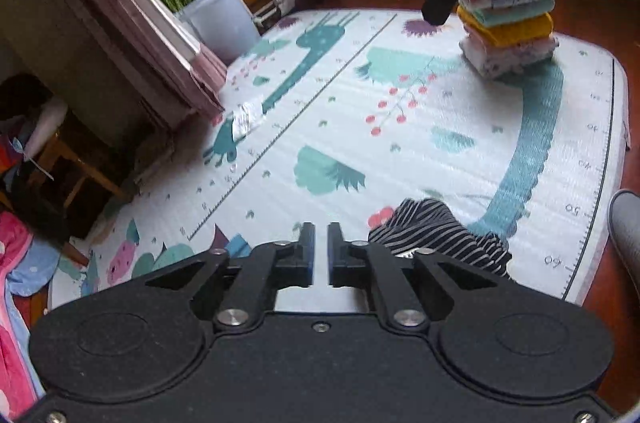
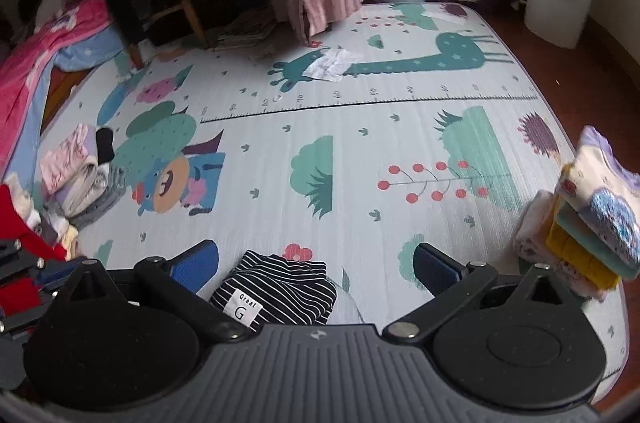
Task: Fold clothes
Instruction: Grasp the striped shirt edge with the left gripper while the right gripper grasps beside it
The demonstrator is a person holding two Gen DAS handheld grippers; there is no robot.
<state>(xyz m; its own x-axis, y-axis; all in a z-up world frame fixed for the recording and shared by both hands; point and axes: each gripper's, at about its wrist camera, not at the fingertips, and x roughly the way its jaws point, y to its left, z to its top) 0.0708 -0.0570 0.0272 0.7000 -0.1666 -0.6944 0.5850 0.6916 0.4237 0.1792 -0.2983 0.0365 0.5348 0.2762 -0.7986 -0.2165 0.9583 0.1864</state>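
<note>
The left gripper (image 1: pixel 321 247) has its fingers nearly together with only a narrow gap, gripping nothing, and the crumpled striped garment (image 1: pixel 440 235) lies on the play mat (image 1: pixel 340 127) just right of them. The right gripper (image 2: pixel 316 263) has its fingers spread wide, the striped garment between them, untouched. A stack of folded clothes (image 2: pixel 588 223) stands right of the right fingers.

A crumpled black-and-white striped garment (image 2: pixel 280 287) lies bunched on the play mat (image 2: pixel 360 143) — white "Great G" label up — well apart from the folded stack (image 1: pixel 508 27) at the mat's edge.
</note>
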